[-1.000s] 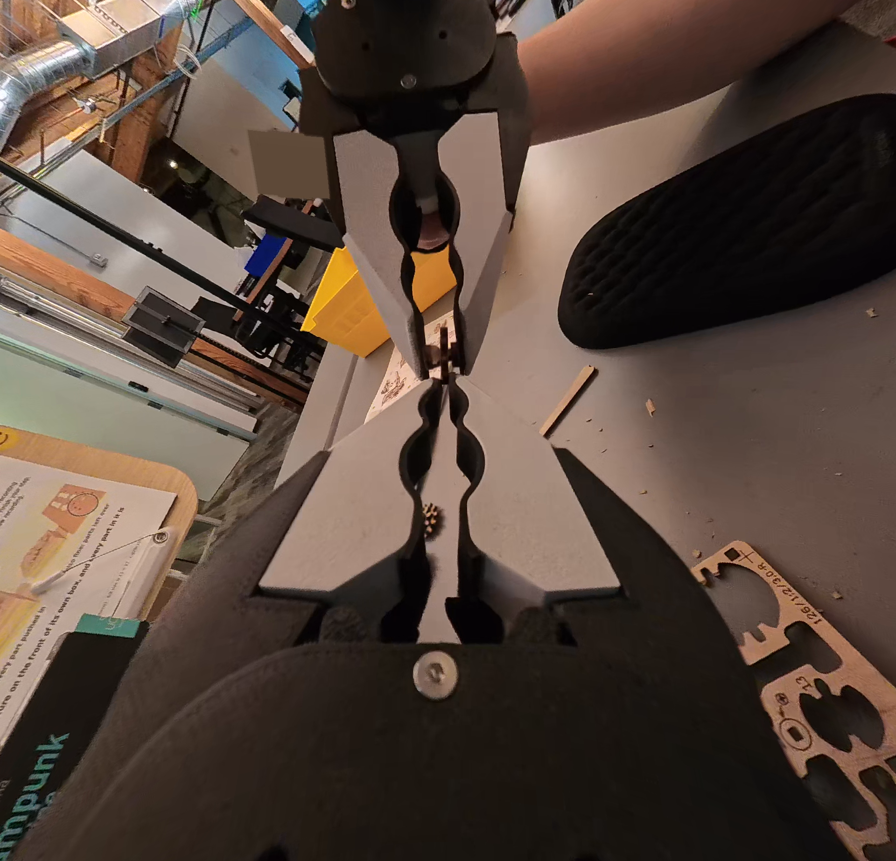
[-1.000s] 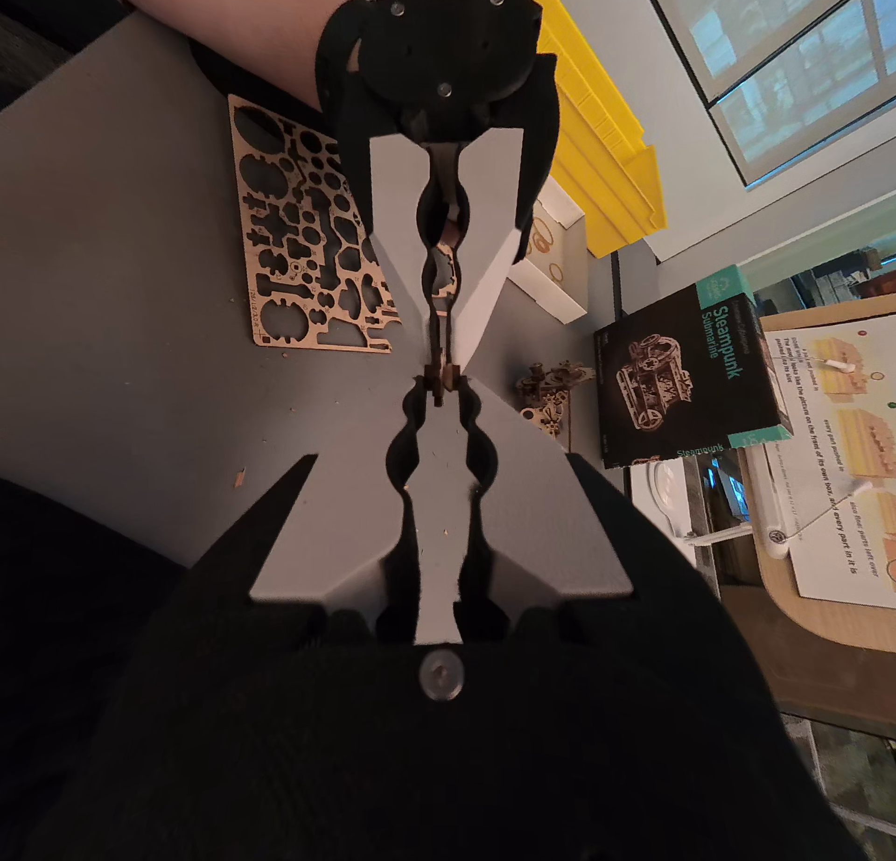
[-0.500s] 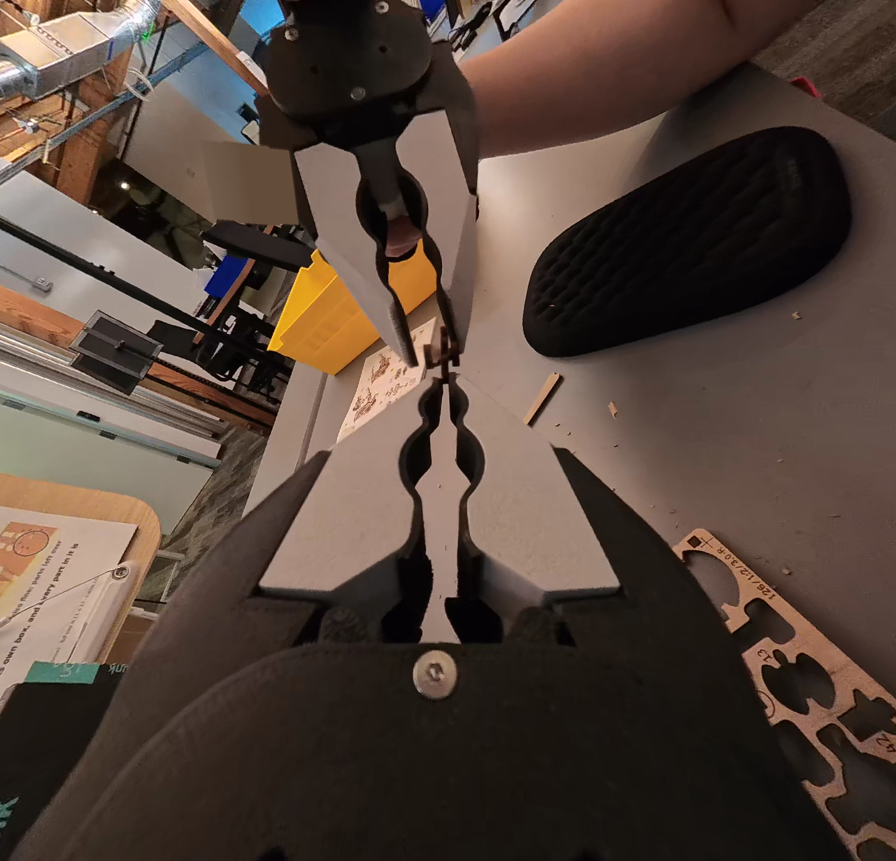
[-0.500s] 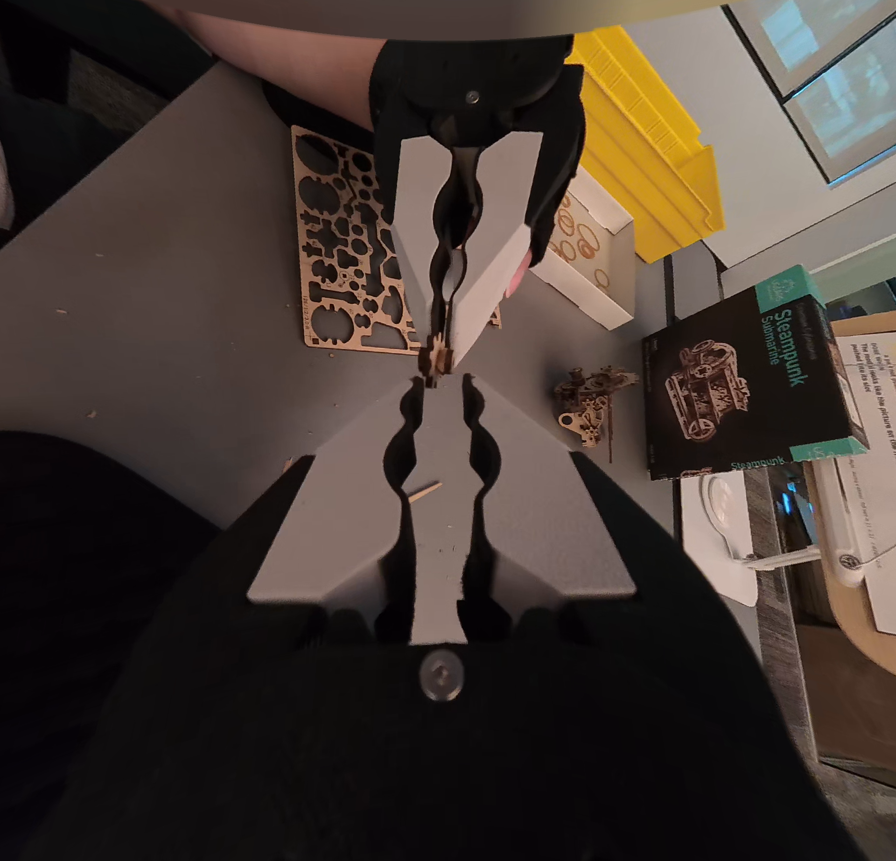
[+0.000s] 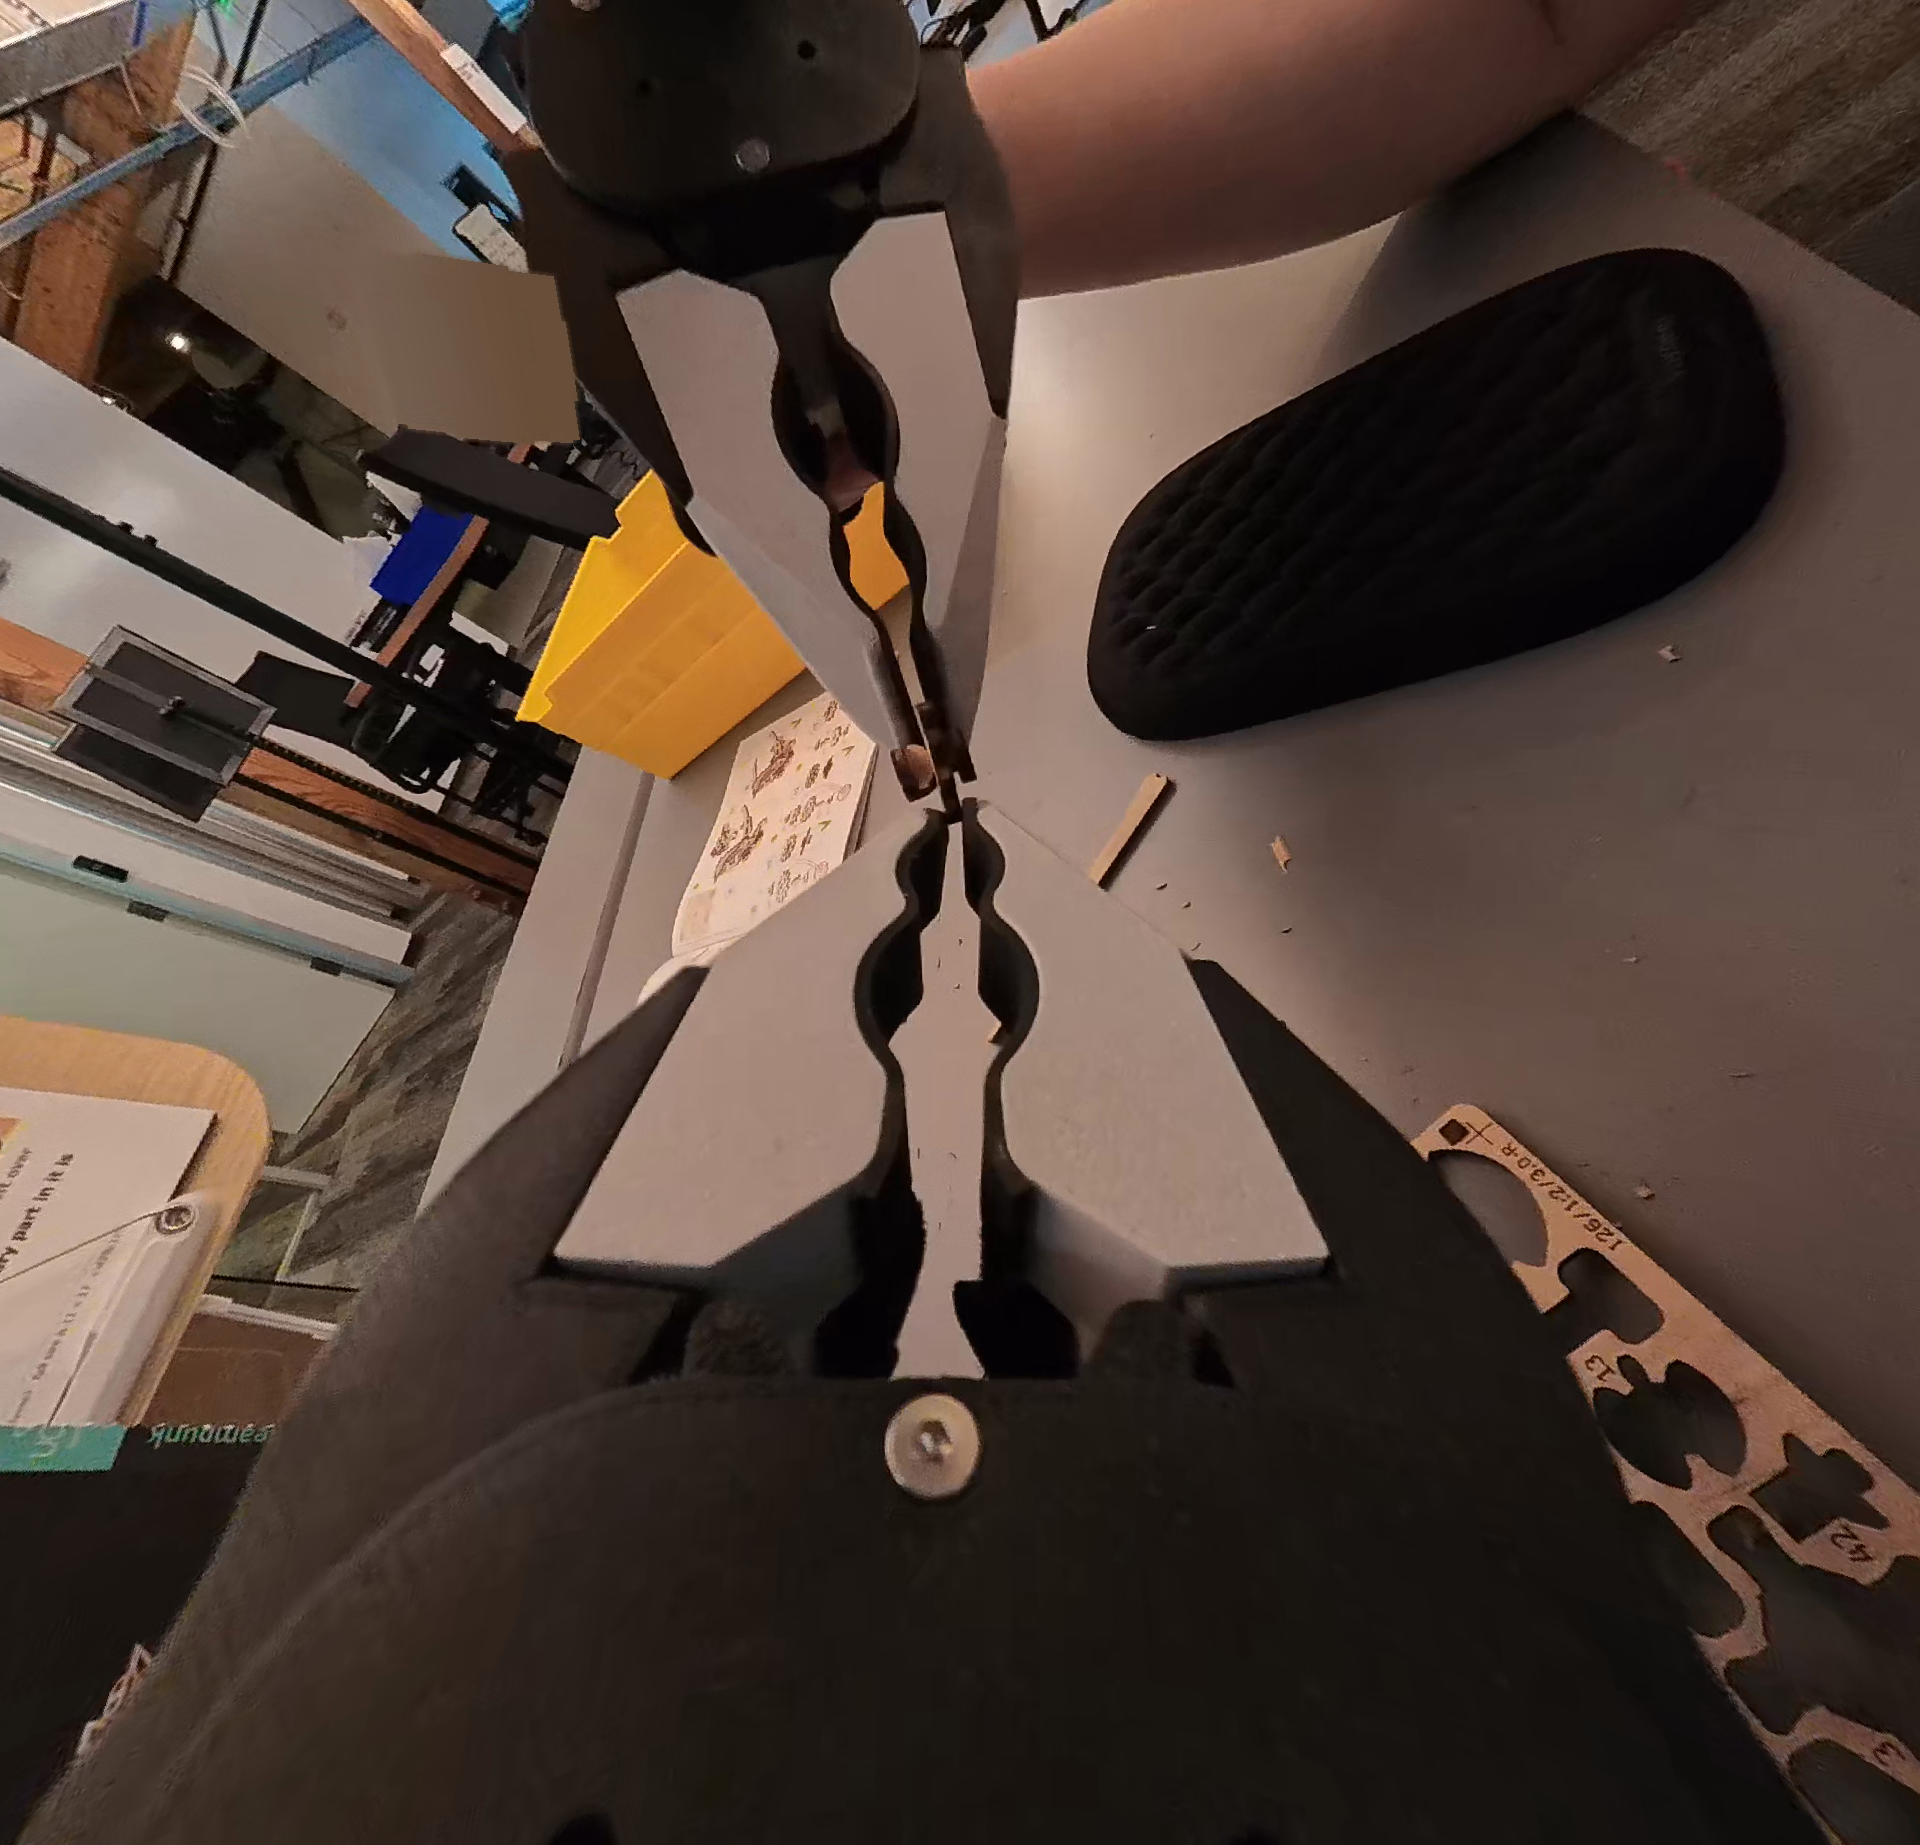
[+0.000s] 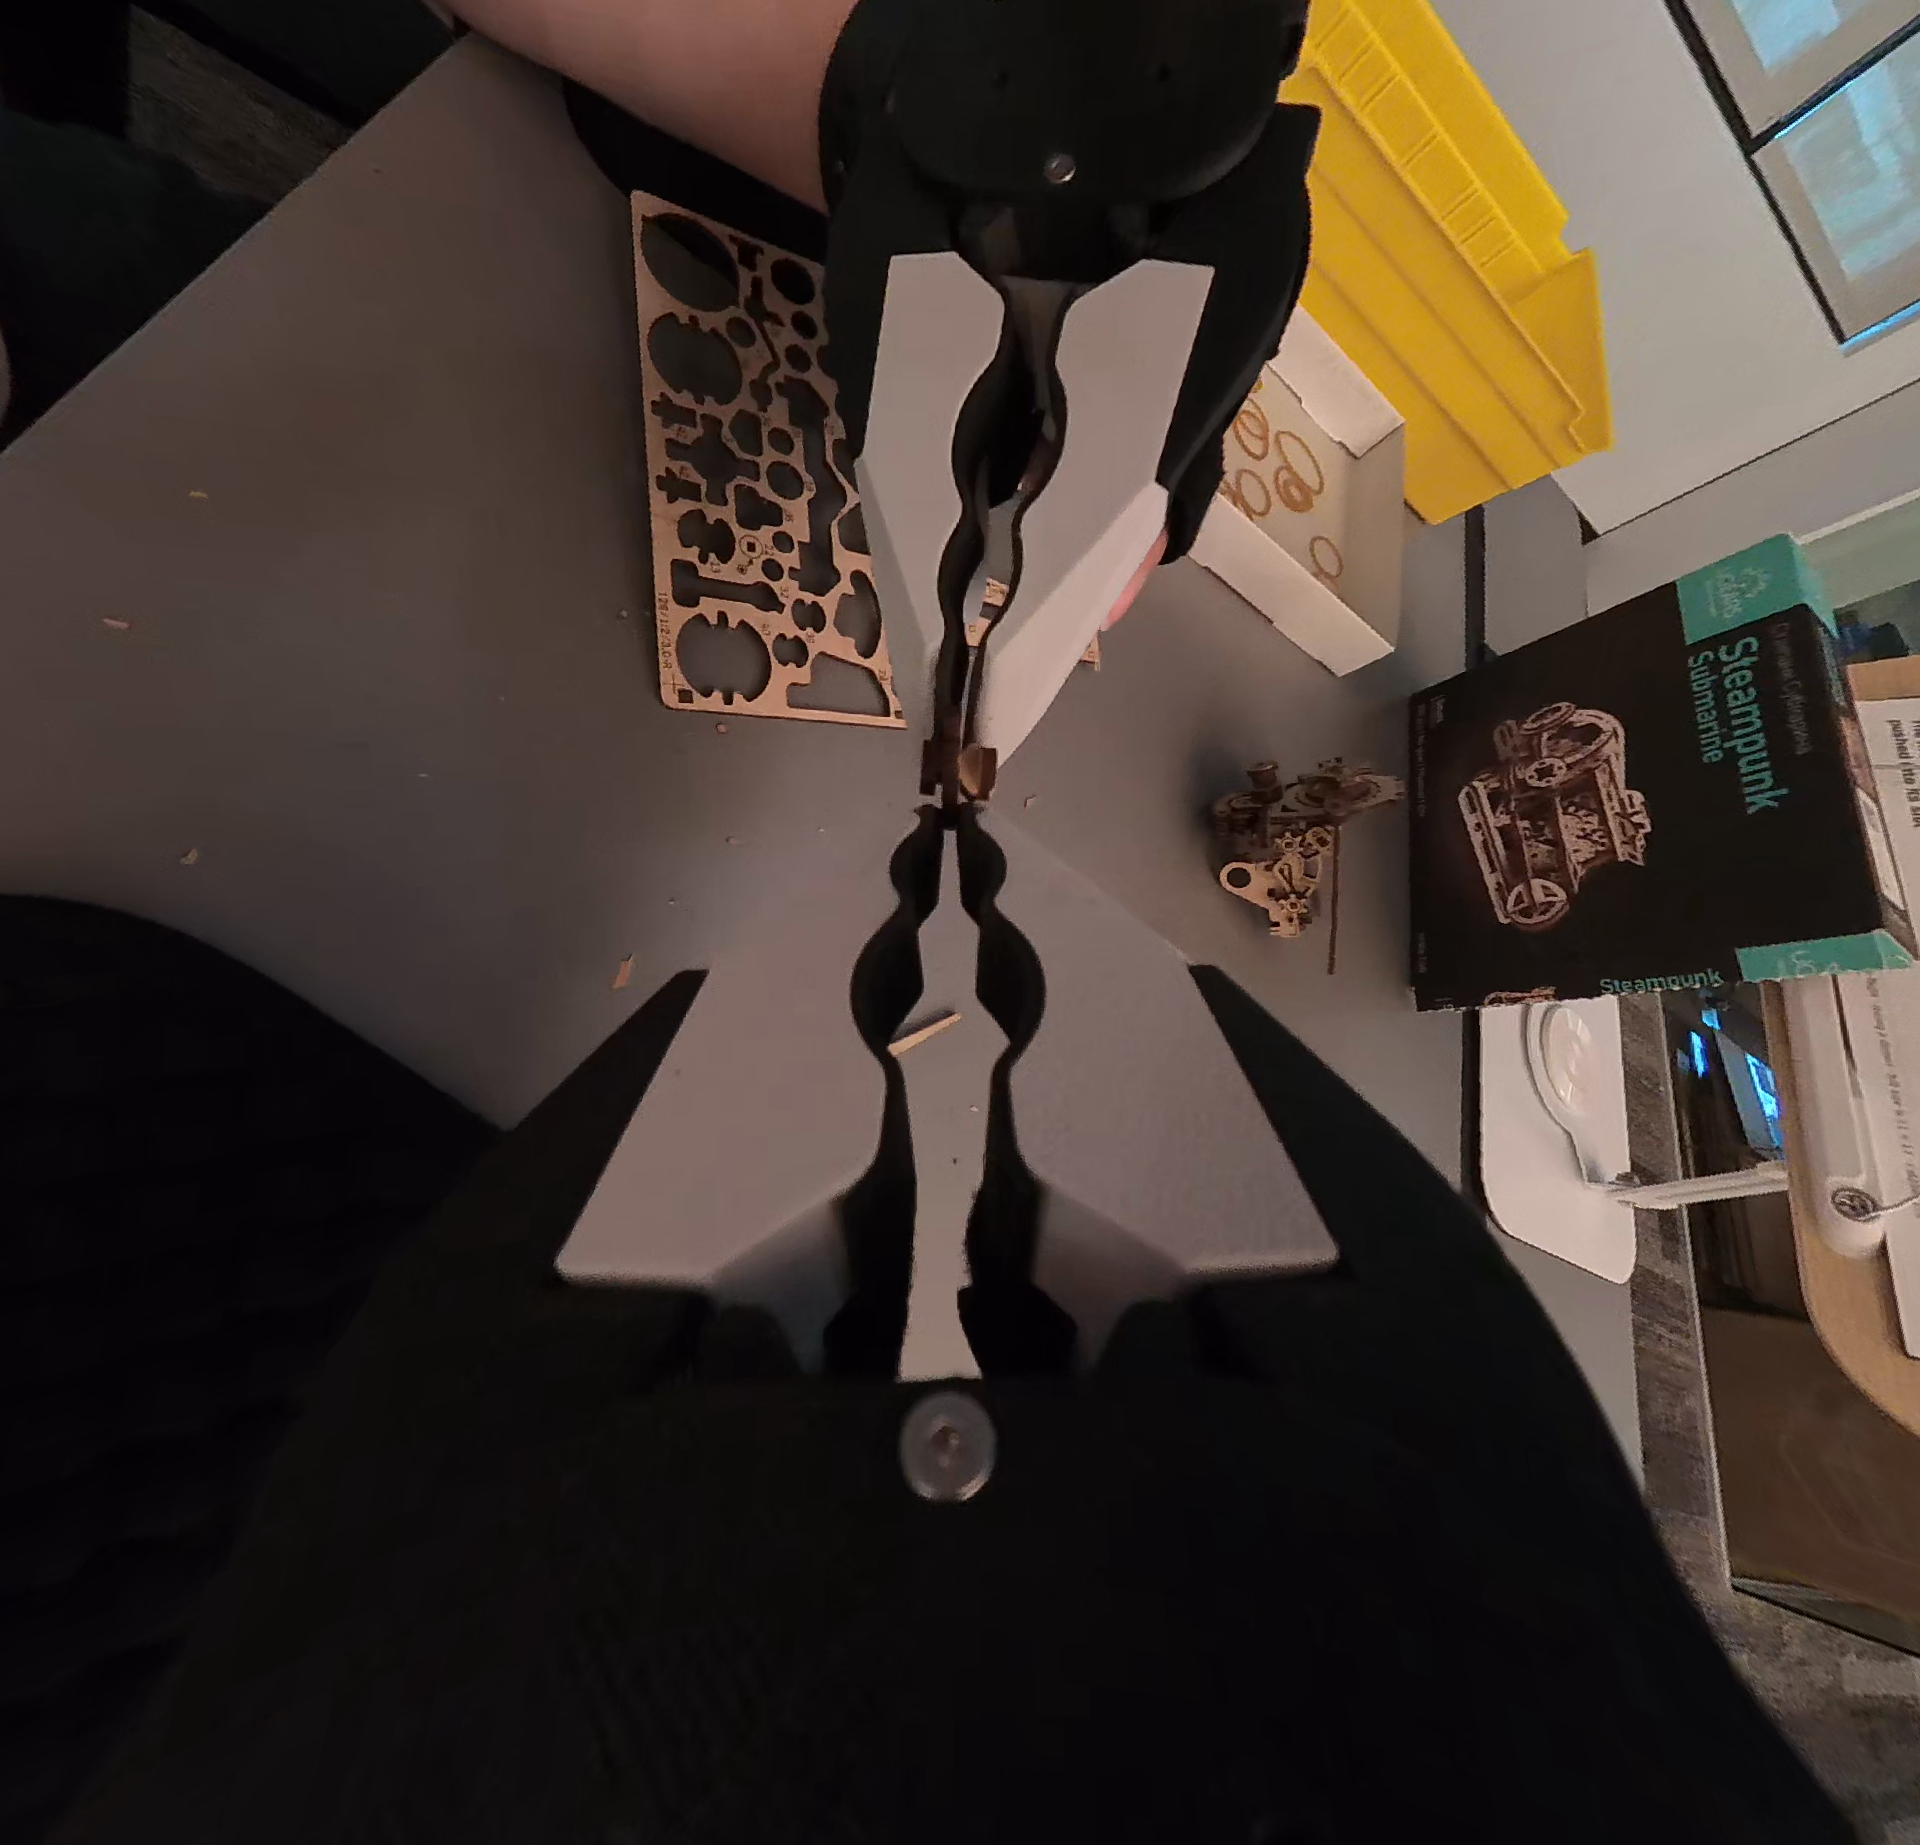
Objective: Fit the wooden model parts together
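Note:
My two grippers meet tip to tip above the grey table (image 5: 1558,912). The left gripper (image 5: 953,808) is shut, with a thin dark wooden piece pinched at its tips. The right gripper (image 6: 953,839) is shut on the other end. Between them sits a small brown wooden part (image 5: 916,759), which also shows in the right wrist view (image 6: 975,756). From the right wrist view the left gripper (image 6: 956,746) comes down from above, held by a hand. The joint itself is too small to make out.
A punched-out wooden sheet (image 6: 748,507) lies flat; its corner shows near the left gripper (image 5: 1714,1432). A part-built wooden model (image 6: 1288,850), a black kit box (image 6: 1652,787), a white box of rings (image 6: 1299,507), a yellow bin (image 6: 1455,268), a black pad (image 5: 1455,507), a booklet (image 5: 790,829) and a loose stick (image 5: 1127,829) are around. Only a small space, under 4 cm, lies between the two pairs of fingers.
Half a second ago the right gripper was open and apart from the part in the left gripper. Now it is shut on it again, tip to tip.

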{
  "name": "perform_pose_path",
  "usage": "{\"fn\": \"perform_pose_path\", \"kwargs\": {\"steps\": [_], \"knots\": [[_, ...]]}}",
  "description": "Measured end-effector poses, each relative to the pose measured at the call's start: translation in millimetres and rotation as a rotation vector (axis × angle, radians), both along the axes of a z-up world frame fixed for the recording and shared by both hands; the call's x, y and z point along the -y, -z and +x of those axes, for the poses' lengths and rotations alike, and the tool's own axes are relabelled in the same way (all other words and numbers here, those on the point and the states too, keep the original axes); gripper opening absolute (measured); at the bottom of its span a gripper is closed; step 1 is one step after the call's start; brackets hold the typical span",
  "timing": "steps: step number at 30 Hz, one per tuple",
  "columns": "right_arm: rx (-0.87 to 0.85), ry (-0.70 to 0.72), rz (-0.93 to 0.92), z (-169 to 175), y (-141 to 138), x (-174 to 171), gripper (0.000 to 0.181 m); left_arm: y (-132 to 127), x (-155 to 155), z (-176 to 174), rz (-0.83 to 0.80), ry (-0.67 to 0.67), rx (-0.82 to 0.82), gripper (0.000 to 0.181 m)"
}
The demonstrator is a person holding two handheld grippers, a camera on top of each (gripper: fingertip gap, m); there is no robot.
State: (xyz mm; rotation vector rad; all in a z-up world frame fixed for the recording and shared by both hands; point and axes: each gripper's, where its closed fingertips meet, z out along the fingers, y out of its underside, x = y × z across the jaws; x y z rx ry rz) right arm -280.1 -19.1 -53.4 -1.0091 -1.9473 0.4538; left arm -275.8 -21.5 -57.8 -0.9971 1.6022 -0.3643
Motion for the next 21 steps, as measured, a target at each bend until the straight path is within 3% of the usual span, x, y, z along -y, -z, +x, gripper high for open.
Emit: {"fn": "perform_pose_path", "kwargs": {"steps": [7,12,21], "knots": [[-0.028,0.005,-0.029,0.7,-7.4,0.3,0.022,0.9,1.5,0.8,0.022,0.011,-0.006,0.001],[-0.006,-0.028,0.000,0.7,-3.2,6.9,0.010,3.1,2.7,1.1,0.026,0.016,-0.021,0.001],[0.005,-0.040,0.002,1.2,-1.3,9.4,0.008,7.6,5.7,2.2,0.028,0.032,-0.052,0.001]]}}
